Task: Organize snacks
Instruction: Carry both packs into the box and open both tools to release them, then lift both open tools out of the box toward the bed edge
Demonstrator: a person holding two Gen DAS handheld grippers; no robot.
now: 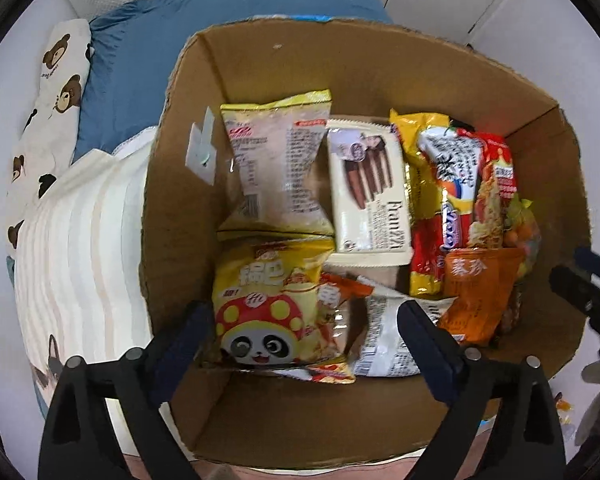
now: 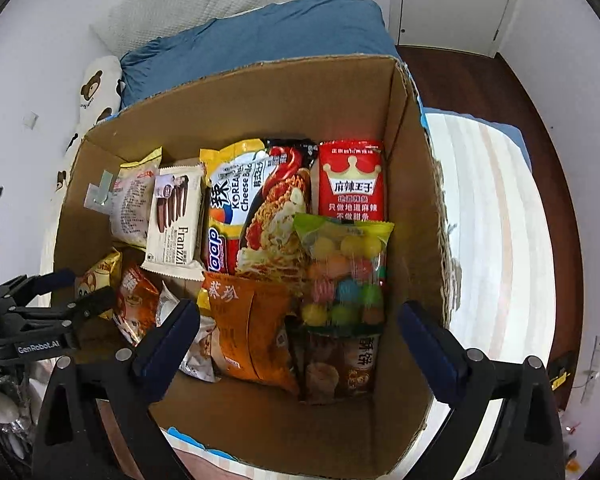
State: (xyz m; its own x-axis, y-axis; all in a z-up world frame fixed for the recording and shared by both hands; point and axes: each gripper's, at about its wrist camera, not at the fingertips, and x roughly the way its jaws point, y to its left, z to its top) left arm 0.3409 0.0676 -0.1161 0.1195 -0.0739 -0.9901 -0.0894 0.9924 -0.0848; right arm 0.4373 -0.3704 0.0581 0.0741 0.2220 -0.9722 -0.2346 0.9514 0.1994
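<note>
Hovering over the cardboard box, both tongs hang spread and empty: the left tongs above the panda chip bag at the box's seven o'clock, the right tongs above the orange packet and candy bag toward five o'clock. Every snack already lies inside the box, which sits on a bed. These pouches look light, puffy and slick, likely crushable; pinching a crimped end seam seems safest. The biscuit pack looks stiffer.
</note>
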